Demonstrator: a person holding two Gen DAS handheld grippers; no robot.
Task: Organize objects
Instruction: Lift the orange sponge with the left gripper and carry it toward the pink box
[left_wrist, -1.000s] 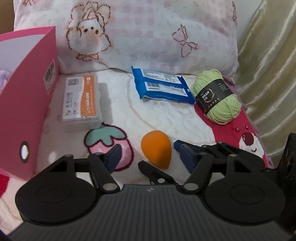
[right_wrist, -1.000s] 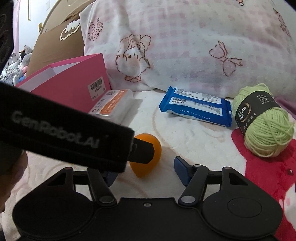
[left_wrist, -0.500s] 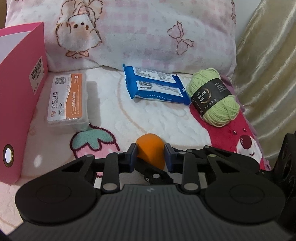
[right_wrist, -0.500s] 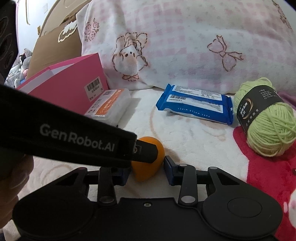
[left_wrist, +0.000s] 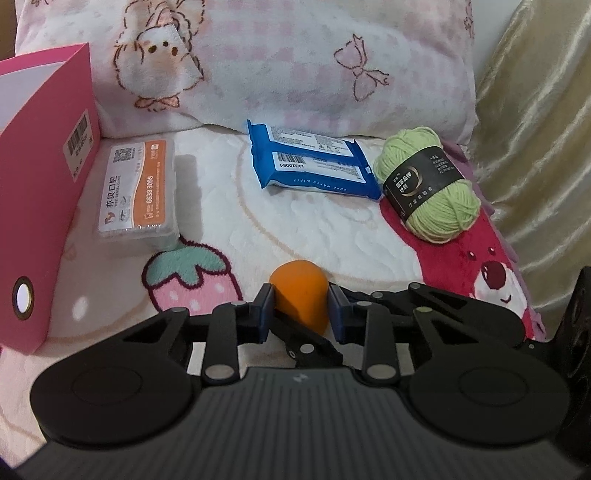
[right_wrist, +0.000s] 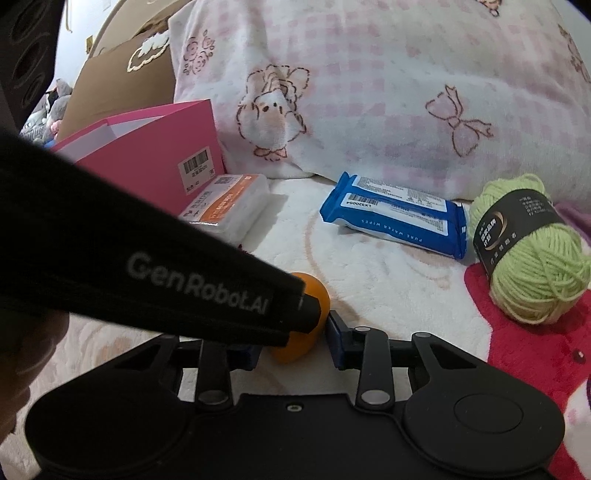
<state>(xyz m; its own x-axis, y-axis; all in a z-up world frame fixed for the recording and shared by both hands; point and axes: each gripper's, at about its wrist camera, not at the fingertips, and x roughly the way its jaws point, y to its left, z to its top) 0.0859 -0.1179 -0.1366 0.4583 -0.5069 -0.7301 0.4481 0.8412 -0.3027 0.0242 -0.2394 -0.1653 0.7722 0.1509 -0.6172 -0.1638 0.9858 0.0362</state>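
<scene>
An orange egg-shaped sponge (left_wrist: 301, 295) is gripped between the blue pads of the left gripper (left_wrist: 300, 309), whose jaws are drawn narrow against both of its sides. The same sponge (right_wrist: 312, 325) is also seen between the jaws of the right gripper (right_wrist: 295, 347); these are closing at this moment, with the right-hand pad (right_wrist: 336, 341) pressed to the sponge, while the opposite pad is largely hidden behind the left gripper's black body, which crosses the right wrist view from the left. The sponge is set low on a white plush blanket (left_wrist: 303, 229) spread over a bed.

Beyond the jaws and to their left, a clear plastic box with an orange label (left_wrist: 138, 192) is laid flat, just beside a pink file box (left_wrist: 40, 192) standing upright at the far left. Straight ahead of the jaws, well apart from them, a blue pack of wet wipes (left_wrist: 314, 166) is laid against the foot of a pink-checked pillow (left_wrist: 295, 62). To the right of the wipes, touching or nearly touching the pack, a green ball of yarn with a black band (left_wrist: 428, 184) is seen lying on the blanket's red patch.
</scene>
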